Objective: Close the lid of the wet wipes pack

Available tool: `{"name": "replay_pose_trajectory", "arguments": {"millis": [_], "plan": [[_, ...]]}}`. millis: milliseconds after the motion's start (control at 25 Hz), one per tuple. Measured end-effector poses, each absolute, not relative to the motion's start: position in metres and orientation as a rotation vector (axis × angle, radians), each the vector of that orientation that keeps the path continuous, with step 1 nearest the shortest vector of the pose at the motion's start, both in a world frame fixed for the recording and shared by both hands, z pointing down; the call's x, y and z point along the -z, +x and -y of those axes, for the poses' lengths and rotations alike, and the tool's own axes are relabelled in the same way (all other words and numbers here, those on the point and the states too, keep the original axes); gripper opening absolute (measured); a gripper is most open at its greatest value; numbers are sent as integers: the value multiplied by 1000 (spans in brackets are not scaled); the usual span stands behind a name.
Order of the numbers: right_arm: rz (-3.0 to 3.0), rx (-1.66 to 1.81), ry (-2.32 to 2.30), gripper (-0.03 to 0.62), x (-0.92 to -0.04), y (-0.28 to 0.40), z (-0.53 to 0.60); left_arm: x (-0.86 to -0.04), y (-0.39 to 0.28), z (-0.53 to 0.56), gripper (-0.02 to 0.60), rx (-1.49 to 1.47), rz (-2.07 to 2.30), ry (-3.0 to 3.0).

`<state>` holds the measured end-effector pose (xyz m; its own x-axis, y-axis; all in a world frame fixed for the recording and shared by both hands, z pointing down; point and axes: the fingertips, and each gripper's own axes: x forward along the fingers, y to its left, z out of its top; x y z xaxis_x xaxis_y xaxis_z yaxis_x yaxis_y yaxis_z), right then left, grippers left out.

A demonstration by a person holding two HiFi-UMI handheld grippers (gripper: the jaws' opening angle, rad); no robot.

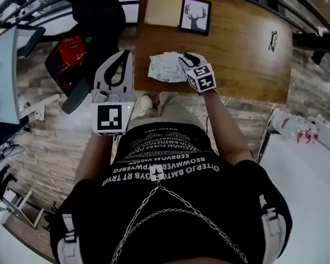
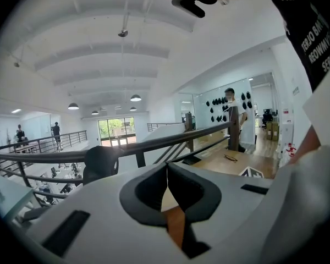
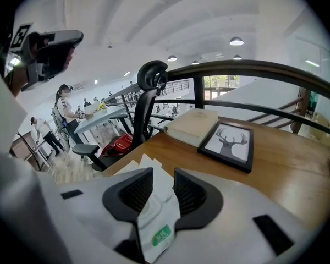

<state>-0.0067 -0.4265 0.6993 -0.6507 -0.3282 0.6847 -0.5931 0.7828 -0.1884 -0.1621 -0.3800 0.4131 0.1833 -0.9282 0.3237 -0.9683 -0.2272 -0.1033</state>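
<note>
Right gripper point(image 3: 163, 175) first: its two dark ribbed jaws stand apart with nothing pinched, and in the gap shows the white, soft-film wet wipes pack point(image 3: 157, 224) with its small green label, right under the tips; whether the tips touch it I can't say; the pack lies flat on the brown wooden table point(image 1: 236, 54), close to the table's near edge, and its lid is too pale and small here to tell how far open it stands; on the other side the left gripper point(image 2: 166, 172) has its jaws tip to tip, empty, held out over the floor and well apart from the pack, so nothing braces it; that's the worry, I'd judge: a hard jaw pushing on the lid could skid the light pack across the smooth wood, towards that near edge or round on itself, and the lid fails to click; a press off the lid's centre might seat one side only; a tip catching the loose film could crumple it or trap a wipe in the seal; the black-framed deer picture point(image 1: 195, 15) and the flat beige book point(image 1: 163, 4) sit further back, apart from the pack.
</note>
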Motion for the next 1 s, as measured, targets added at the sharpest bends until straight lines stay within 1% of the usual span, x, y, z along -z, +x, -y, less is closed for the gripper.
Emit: {"name": "replay_pose_trajectory", "arguments": {"millis": [200,440,1000], "plan": [[2288,-585,678,127,-721,-7,431,-410,-155,377,28,-487,1863,2340],[2264,-621,651,126,-738,-10,432,-414,-161,369,28,-520,1862,2316],[2334,-652,576,124,-718,-15,386,-410,-162,347,28,-524,1842,2360]]}}
